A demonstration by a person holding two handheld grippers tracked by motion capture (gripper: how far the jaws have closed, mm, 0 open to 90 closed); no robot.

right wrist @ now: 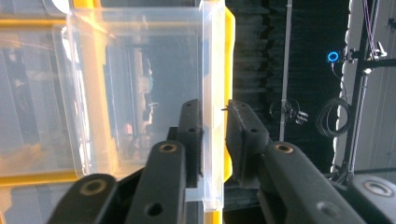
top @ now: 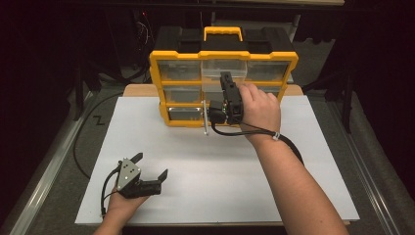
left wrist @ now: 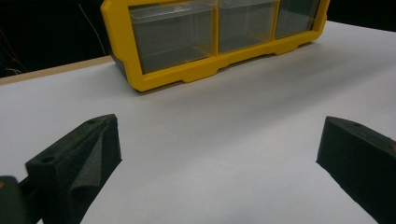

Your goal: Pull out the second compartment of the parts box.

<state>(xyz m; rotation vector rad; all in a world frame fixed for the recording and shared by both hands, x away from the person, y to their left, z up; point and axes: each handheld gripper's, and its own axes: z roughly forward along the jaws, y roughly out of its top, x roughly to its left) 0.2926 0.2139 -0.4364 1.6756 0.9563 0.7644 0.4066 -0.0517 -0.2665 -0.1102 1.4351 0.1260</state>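
- The clear drawer (right wrist: 140, 93) sat in the top row, middle slot, of the yellow organizer (top: 161, 83), and in the high view it stood slightly proud of its neighbours, so it looked partly drawn out.
- The right gripper (right wrist: 214, 126) was clamped on the drawer's front wall, one jaw inside the clear plastic and one outside. That thin upright lip was probably the only part offering a hold for pulling or pushing.
- The right hand (top: 259, 110) held its gripper turned on edge, likely so the jaws lined up with that wall.
- The organizer stood upright at the far edge of the white table (top: 293, 186), its drawer fronts facing the person, which kept every drawer reachable from the front.
- The left gripper (top: 150, 166) rested low on the table near the person, well apart from the organizer, jaws spread wide with nothing between them; I judged it was idle, not bracing the case.
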